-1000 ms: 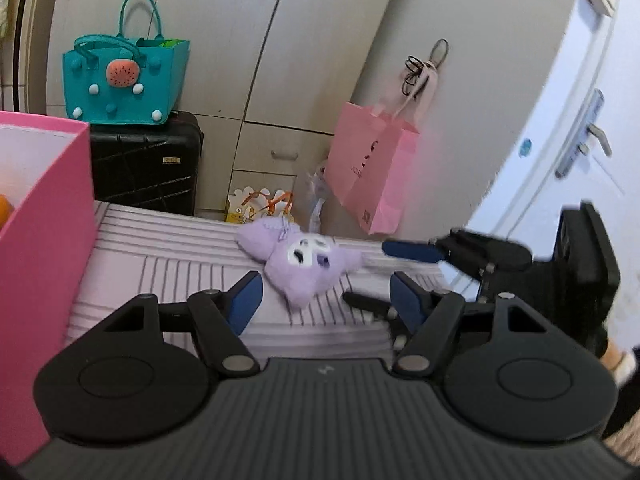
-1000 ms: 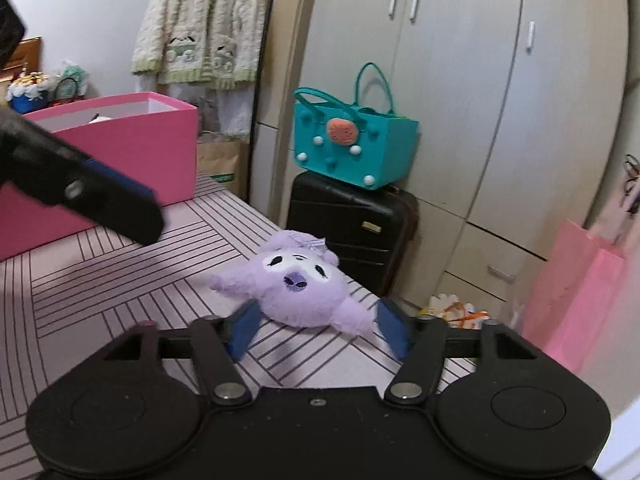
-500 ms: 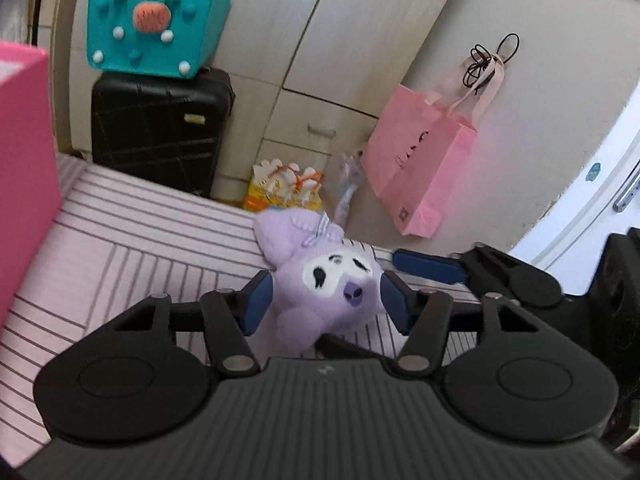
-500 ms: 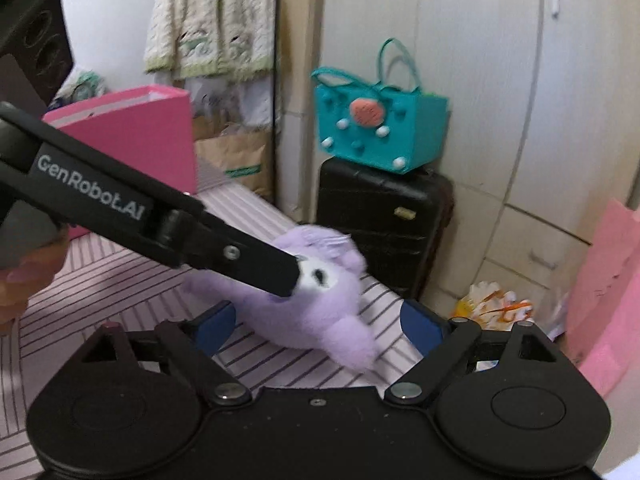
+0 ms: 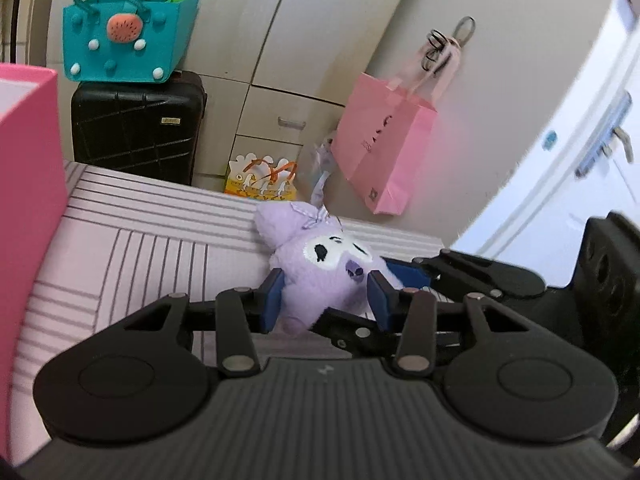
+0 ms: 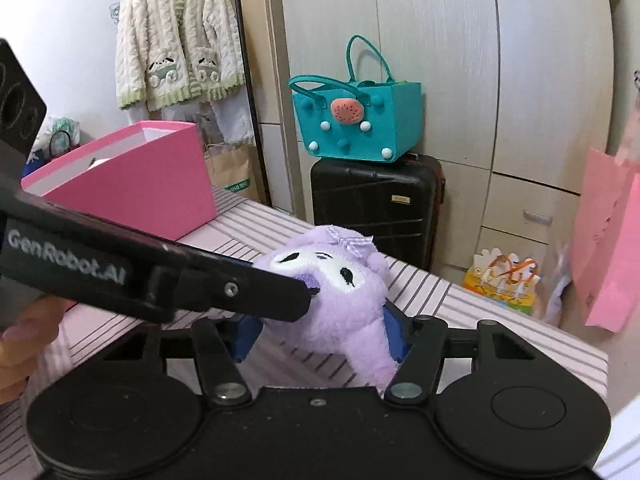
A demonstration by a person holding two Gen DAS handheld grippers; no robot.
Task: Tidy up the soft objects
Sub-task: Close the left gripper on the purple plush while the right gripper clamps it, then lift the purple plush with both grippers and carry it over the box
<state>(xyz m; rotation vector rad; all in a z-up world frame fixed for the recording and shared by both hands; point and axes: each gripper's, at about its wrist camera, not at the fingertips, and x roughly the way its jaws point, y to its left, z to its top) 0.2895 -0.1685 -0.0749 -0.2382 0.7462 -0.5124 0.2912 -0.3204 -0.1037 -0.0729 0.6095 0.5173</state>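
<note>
on the striped desk [image 5: 132, 248], near its far edge, the purple plush [image 5: 328, 272] is being gripped: the left gripper [image 5: 326, 300] jaws, just closing, are pressed on its sides while the right gripper [image 6: 320, 334] jaws, also narrowing, bracket its body, so a lift toward the pink box [image 6: 132, 184] is judged next.

Lavender plush toy [image 5: 320, 280] with white face patch between blue-padded black left gripper [image 5: 326, 300] fingers. Pink open box [image 6: 132, 184] left of them; pink-and-grey striped table cover [image 5: 152, 248] beneath.

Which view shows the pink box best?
The right wrist view: the pink box shows its open top, two walls and its place on the striped surface. The left wrist view catches only one wall at the frame edge.
</note>
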